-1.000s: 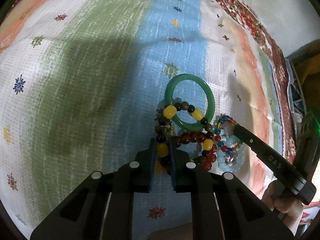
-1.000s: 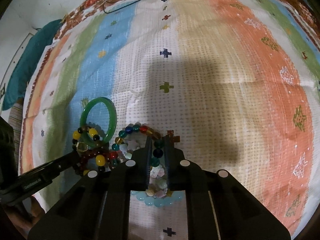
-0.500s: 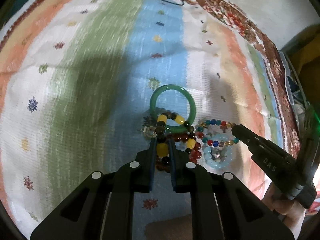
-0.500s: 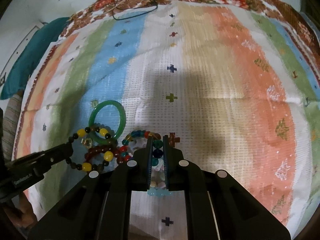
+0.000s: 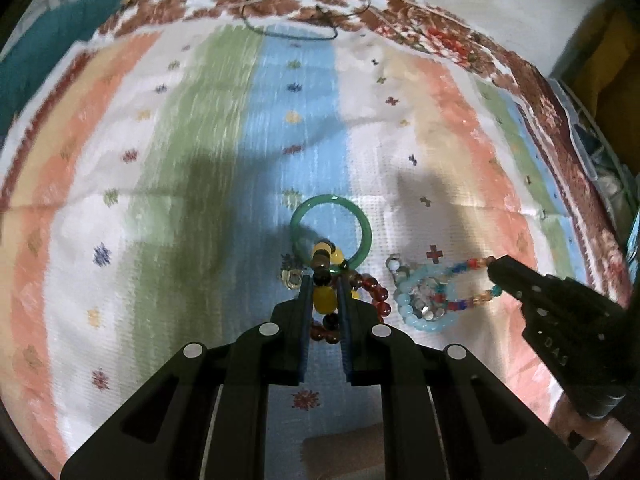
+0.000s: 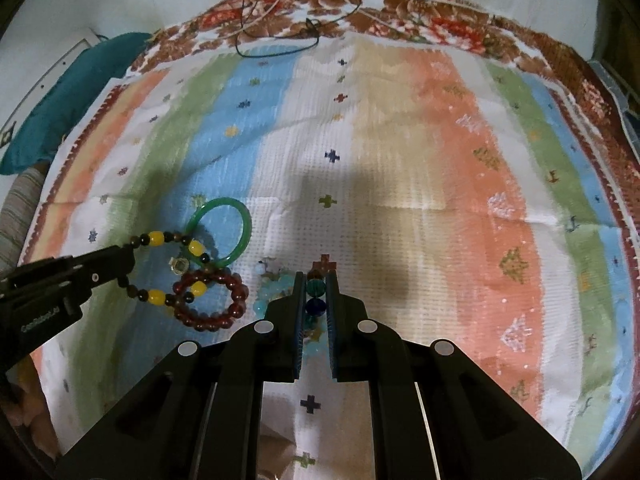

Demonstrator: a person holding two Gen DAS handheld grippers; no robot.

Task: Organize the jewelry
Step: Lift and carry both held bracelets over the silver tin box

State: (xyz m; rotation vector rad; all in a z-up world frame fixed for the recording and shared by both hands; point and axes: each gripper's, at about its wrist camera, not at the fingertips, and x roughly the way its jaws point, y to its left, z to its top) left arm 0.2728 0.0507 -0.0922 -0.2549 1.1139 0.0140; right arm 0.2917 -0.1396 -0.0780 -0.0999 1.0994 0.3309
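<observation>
My left gripper (image 5: 323,280) is shut on a yellow-and-dark beaded bracelet (image 5: 325,298), held above the striped cloth; it also shows in the right wrist view (image 6: 176,272), stretched out from the left gripper (image 6: 130,258). A green bangle (image 5: 332,230) is tilted up, caught on that bracelet. A dark red bead bracelet (image 6: 212,300) lies under them. My right gripper (image 6: 316,280) is shut on a multicoloured bead bracelet (image 6: 315,286), which shows in the left wrist view (image 5: 466,284) pulled taut. A pale blue bead bracelet (image 5: 424,312) lies beside it.
The striped cloth (image 6: 400,160) with a brown floral border covers the surface. A thin dark cord (image 6: 280,36) lies at its far edge. A teal cushion (image 6: 60,108) sits at the far left. A small clear charm (image 5: 292,278) lies by the bangle.
Both grippers have risen and pulled apart, each still holding its bracelet. The two bracelets are now stretched out from the pile, and the green bangle has tipped up.
</observation>
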